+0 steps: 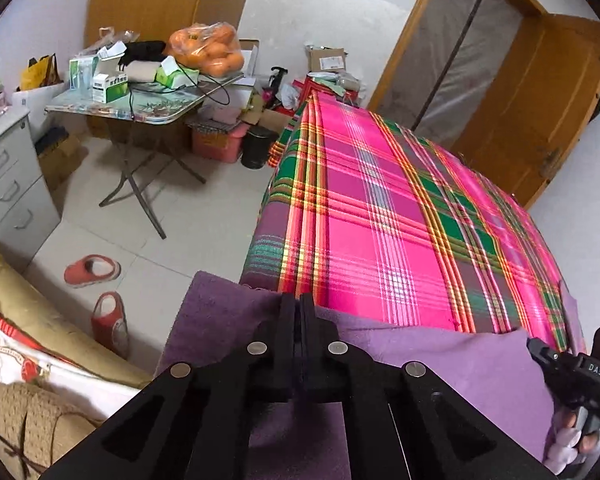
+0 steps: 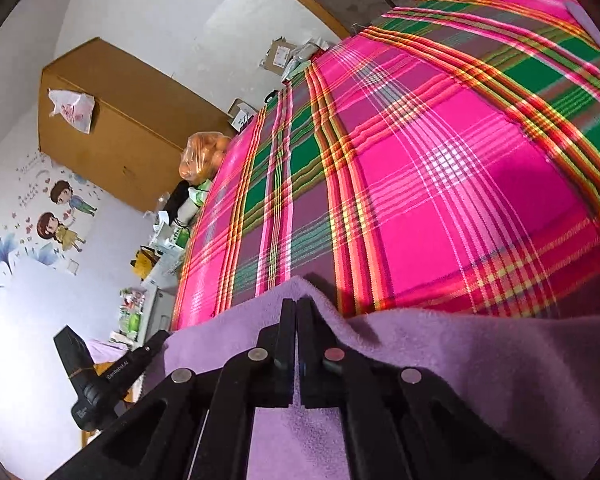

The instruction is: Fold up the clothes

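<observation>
Pink-and-green plaid sheet (image 1: 380,216) covers the bed, which fills the right of the left wrist view; beyond it, far left, a folding table (image 1: 140,108) carries boxes and a bag of oranges (image 1: 208,50). Along the bed's near edge lies the purple garment (image 1: 460,364). The left gripper (image 1: 299,308) is fully closed, pinching the garment's edge near the bed's left corner. The right gripper (image 2: 296,312) is likewise clamped tight on a raised fold of it.

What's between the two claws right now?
Only the purple cloth: in the left wrist view it runs unbroken from the left claw to the right claw. Each is shut on it.
</observation>
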Motion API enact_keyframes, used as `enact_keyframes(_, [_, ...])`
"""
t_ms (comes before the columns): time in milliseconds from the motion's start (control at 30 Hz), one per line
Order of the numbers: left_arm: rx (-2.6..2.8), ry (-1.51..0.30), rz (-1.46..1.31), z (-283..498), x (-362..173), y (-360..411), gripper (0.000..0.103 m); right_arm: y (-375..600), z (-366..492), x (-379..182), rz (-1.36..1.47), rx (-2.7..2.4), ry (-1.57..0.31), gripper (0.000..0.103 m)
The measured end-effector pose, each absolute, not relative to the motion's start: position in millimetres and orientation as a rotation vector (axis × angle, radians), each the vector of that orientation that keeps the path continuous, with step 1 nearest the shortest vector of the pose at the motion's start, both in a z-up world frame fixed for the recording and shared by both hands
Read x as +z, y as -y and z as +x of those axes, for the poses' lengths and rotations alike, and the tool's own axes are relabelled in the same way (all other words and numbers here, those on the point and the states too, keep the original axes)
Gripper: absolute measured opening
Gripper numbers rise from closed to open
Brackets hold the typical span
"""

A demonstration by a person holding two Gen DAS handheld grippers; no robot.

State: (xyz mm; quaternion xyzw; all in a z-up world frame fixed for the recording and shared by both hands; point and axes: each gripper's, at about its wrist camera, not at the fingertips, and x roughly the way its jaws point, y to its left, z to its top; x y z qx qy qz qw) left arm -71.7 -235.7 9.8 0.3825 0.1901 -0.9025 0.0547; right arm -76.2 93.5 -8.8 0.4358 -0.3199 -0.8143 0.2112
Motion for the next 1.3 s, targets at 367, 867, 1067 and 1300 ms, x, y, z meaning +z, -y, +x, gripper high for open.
enact_keyframes(367, [-2.889, -0.455, 1.274, -13, 10, 178, 0.007, -66, -15, 7, 1.259, -2.047, 0.654, 0.009])
enact_keyframes(867, [-2.958, -0.327, 1.149, 71, 4, 163, 0.007, -35, 80, 20, 1.099, -2.004, 0.065, 0.019])
enact_keyframes(1067, [-2.993, -0.367, 1.155, 89, 0, 162, 0.009, -29, 99, 29, 1.002, -2.003, -0.057, 0.032])
enact_keyframes(1300, [-2.996, -0.379, 1.152, 94, 3, 162, 0.009, -6, 112, 26, 0.95, -2.038, -0.267, 0.032])
